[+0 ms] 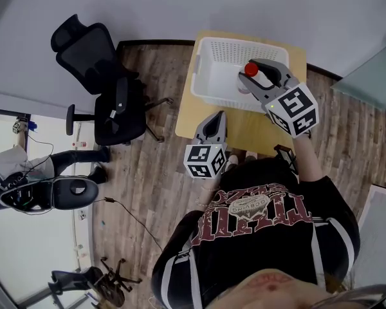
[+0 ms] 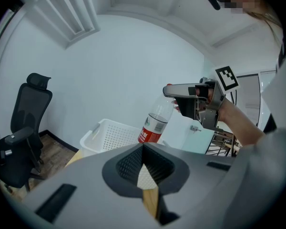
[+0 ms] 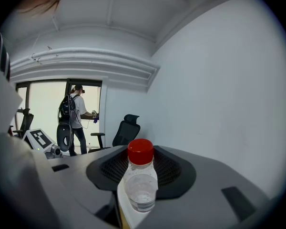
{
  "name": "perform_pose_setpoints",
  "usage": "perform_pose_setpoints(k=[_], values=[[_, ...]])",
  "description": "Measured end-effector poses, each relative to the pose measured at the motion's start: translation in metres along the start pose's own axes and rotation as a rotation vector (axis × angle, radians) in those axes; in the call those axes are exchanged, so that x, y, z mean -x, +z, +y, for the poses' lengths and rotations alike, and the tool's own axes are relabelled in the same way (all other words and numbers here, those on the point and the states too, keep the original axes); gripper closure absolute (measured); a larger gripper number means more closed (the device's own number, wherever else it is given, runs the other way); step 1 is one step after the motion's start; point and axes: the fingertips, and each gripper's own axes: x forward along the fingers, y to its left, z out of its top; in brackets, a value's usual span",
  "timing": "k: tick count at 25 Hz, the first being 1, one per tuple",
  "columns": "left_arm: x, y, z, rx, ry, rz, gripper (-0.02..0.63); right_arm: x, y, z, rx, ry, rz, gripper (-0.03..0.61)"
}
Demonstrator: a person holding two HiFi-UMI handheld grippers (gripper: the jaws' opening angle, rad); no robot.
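Right gripper view shows your right claw (image 3: 140, 163) clamped on the one clear plastic bottle with a round red cap and red label (image 3: 141, 187), with its dark meshed pads (image 3: 174, 168) pressing on either side. From the head view, the bottle hangs above the single white perforated plastic basket (image 1: 204, 69), which sits on the pale wooden tabletop (image 1: 248, 124). Your left claw (image 2: 144, 150) is closed on nothing, low by the tabletop's near edge.
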Motion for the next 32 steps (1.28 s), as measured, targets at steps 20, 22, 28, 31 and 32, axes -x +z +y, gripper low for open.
perform_pose_setpoints(k=[20, 22, 28, 31, 32], values=[[-0.008, 0.013, 0.052, 0.041, 0.024, 0.012, 0.566, -0.056, 0.030, 0.021, 0.021, 0.092, -0.008, 0.408], [-0.006, 0.014, 0.055, 0.042, 0.026, 0.012, 0.566, -0.058, 0.033, 0.025, 0.025, 0.101, -0.012, 0.408], [-0.006, 0.013, 0.064, 0.048, 0.033, 0.016, 0.566, -0.065, 0.042, 0.036, 0.034, 0.129, -0.022, 0.408], [-0.003, 0.011, 0.063, 0.050, 0.035, 0.017, 0.566, -0.062, 0.043, 0.042, 0.037, 0.140, -0.029, 0.408], [-0.002, 0.011, 0.062, 0.051, 0.036, 0.017, 0.566, -0.060, 0.044, 0.044, 0.039, 0.143, -0.030, 0.408]])
